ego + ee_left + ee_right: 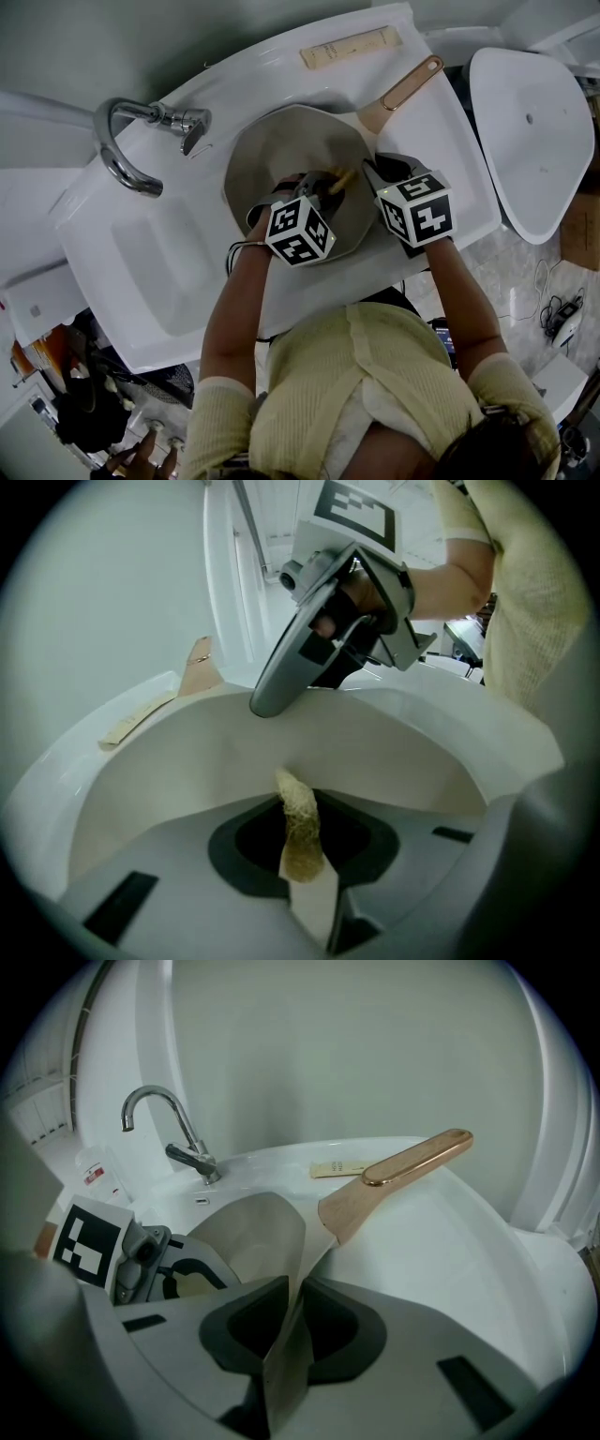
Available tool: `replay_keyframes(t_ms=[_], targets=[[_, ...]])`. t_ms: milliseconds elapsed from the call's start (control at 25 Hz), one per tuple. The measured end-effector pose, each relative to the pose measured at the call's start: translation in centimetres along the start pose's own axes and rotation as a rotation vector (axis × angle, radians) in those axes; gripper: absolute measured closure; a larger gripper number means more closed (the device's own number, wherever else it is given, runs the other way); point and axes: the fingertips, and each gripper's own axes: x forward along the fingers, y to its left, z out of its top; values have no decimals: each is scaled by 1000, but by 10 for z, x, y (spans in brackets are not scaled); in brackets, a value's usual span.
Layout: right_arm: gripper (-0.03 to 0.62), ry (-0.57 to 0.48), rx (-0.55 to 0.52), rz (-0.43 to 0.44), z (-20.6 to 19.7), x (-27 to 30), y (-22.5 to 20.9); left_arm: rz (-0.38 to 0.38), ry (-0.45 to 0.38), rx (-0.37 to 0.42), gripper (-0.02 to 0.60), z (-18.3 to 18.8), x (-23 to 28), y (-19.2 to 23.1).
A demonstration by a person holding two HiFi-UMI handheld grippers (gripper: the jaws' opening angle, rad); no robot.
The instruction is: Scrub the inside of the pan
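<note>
The left claw [305, 878] is pinched on a tan scrub pad [298, 822], whose tip pokes just ahead into the pan [291, 150]. The right claw [289, 1335] is clamped narrow on that pan's rim. Its wooden handle [403, 1168] lies beyond to the right, and the tap [164, 1124] stands farther off to the left.
</note>
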Motion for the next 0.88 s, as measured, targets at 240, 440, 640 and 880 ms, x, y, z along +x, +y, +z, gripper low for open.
replay_keyframes(t_ms=[240, 440, 640, 880], targets=[[531, 1, 1, 1, 0, 0, 0, -110, 34, 67, 468, -6, -4, -24], [531, 7, 3, 4, 0, 0, 0, -193, 62, 84, 469, -15, -9, -40], [531, 9, 3, 2, 0, 1, 0, -276, 101, 84, 469, -25, -15, -53], [531, 13, 3, 0, 0, 1, 0, -344, 165, 93, 469, -39, -23, -63]])
